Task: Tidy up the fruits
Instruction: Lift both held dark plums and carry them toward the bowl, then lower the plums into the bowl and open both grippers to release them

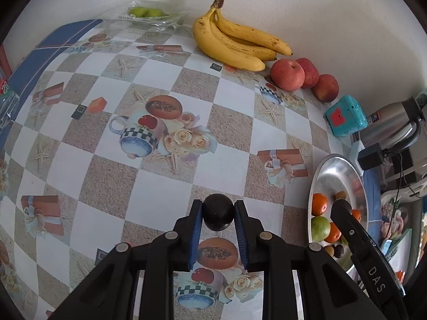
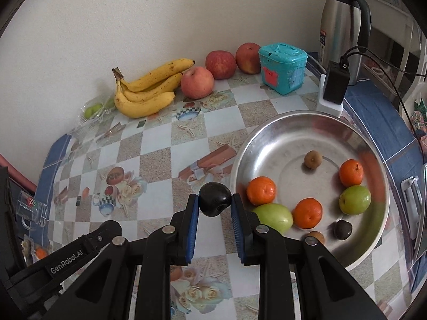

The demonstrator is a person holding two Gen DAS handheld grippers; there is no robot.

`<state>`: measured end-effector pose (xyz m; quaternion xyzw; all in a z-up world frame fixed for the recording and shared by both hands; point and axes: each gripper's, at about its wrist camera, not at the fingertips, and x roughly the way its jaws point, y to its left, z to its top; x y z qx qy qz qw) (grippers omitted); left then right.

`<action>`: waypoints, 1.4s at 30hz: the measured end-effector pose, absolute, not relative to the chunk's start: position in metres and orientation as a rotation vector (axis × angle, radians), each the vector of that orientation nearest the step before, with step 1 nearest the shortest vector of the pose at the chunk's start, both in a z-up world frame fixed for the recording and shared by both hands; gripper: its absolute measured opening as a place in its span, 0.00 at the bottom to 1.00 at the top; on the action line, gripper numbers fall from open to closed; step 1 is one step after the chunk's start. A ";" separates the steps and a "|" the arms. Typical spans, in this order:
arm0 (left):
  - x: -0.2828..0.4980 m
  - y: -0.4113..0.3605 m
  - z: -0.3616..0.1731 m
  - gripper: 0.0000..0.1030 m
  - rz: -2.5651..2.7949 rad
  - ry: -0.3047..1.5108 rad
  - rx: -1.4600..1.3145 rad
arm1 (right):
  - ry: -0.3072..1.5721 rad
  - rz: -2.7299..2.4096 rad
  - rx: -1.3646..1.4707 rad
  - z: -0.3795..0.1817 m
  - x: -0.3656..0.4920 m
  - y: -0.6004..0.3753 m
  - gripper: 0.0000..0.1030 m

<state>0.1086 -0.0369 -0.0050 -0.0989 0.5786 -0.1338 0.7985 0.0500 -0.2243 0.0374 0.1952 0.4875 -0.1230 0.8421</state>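
My left gripper (image 1: 218,208) is shut on a dark plum (image 1: 218,215), held above the patterned tablecloth. My right gripper (image 2: 214,200) is shut on another dark plum (image 2: 214,198), just left of the steel bowl (image 2: 293,130). That bowl holds three oranges (image 2: 261,190), two green fruits (image 2: 354,200), a dark plum (image 2: 342,229) and small brown fruits (image 2: 312,159). In the left wrist view the steel bowl (image 1: 331,170) lies at the right, with the right gripper's body (image 1: 355,237) over it. Bananas (image 1: 232,42) and three apples (image 1: 287,74) lie by the wall.
A teal box (image 2: 283,68), a steel flask (image 2: 341,26) and a black charger (image 2: 336,82) on a white power strip stand at the back right. A clear plastic tray with green fruits (image 1: 145,12) sits back left. A glass mug (image 2: 32,210) lies near the left edge.
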 end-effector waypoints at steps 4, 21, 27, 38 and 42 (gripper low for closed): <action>0.103 -0.052 -0.005 0.25 -0.326 1.258 -0.190 | 1.047 -0.260 0.385 0.035 0.049 -0.233 0.24; 0.059 -0.148 0.004 0.25 -0.520 1.228 -0.006 | 1.072 -0.428 0.498 0.020 0.009 -0.347 0.24; 0.038 -0.186 0.003 0.25 -0.594 1.196 0.096 | 1.037 -0.404 0.500 0.029 0.001 -0.359 0.25; 0.026 -0.212 -0.010 0.25 -0.630 1.137 0.200 | 1.115 -0.373 0.531 0.011 0.001 -0.358 0.25; 0.026 -0.214 -0.013 0.26 -0.631 1.140 0.203 | 1.148 -0.362 0.526 0.004 0.002 -0.355 0.25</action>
